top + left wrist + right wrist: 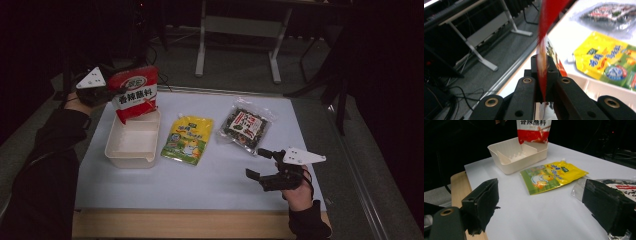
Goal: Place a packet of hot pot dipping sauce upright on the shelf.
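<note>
My left gripper point(111, 90) is shut on the edge of a red and white seasoning pouch point(134, 93), which hangs upright over the far end of a cream tray point(131, 157). In the left gripper view the pouch's red edge point(543, 57) is pinched between the two black jaws. In the right gripper view the pouch's lower part point(533, 131) hangs above the tray point(509, 166). A yellow and green spouted pouch point(188, 138) lies flat to the right of the tray. My right gripper point(259, 164) rests open near the front right of the table, nothing between its jaws.
A clear packet of dark seaweed snack point(244, 125) lies at the back right of the white table top point(215, 185). A wooden strip point(180, 224) edges the table's front. Beyond the table stand a metal desk frame point(237, 30) and floor cables.
</note>
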Demonstrator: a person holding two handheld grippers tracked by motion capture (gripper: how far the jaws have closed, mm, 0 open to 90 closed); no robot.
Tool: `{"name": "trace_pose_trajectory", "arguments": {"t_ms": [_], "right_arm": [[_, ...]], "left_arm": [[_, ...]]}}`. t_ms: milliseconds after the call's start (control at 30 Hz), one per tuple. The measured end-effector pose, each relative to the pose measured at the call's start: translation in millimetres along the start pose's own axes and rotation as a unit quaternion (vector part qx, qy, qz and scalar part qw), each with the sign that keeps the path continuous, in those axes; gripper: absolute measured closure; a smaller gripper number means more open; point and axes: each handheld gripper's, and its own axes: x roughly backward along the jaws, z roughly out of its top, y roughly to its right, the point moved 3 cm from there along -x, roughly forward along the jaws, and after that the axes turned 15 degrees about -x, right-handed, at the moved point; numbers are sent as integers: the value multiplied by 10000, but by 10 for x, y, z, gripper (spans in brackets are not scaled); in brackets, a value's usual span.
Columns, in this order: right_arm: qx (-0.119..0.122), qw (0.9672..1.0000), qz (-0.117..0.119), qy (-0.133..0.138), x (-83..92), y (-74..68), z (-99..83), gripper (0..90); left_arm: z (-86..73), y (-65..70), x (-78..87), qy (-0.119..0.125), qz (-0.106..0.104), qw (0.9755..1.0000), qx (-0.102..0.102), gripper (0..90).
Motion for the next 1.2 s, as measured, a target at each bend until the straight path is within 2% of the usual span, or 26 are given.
{"name": "trace_pose_trajectory", "arguments": {"t_ms": [133, 267, 400, 600, 700, 833, 900, 967, 1100, 1133, 1167, 1200], "right_arm": [[-56, 10000, 43, 29, 12, 8, 0, 135], [-69, 10000, 58, 13, -6, 10, -9, 135], [-58, 9999, 84, -7, -23, 0, -7, 135], [-75, 9999, 89, -18, -26, 1, 5, 136], [-79, 9999, 100, -33, -31, 5, 1, 136], [-111, 9999, 106, -52, -33, 15, -13, 137], [-171, 9997, 137, -68, -34, 27, -24, 139], [-181, 9997, 124, -79, -38, 39, -33, 139], [-206, 9996, 172, -81, -32, 37, -31, 139], [-199, 9996, 195, -66, -27, 33, -28, 139], [-210, 9995, 212, -63, -22, 31, -28, 139], [-215, 9995, 218, -67, -17, 32, -29, 139]], "left_arm": [[-38, 6, -1, -9, 33, 10000, 59, 900], [-47, 10, -7, 29, 92, 10000, 4, 900], [-32, 13, -23, 18, 193, 9997, -135, 900], [36, -28, -35, 176, 226, 9990, -347, 900], [19, -45, -85, 133, 226, 9989, -381, 900], [29, -55, -154, 198, 258, 9985, -437, 900], [45, -73, -174, 254, 213, 9981, -513, 900], [53, -101, -193, 386, 50, 9975, -584, 900], [20, -154, -220, 418, -122, 9979, -484, 900], [10, -158, -220, 460, -234, 9976, -463, 900], [0, -159, -223, 486, -335, 9968, -534, 900], [-8, -160, -228, 417, -295, 9965, -660, 900]]}}
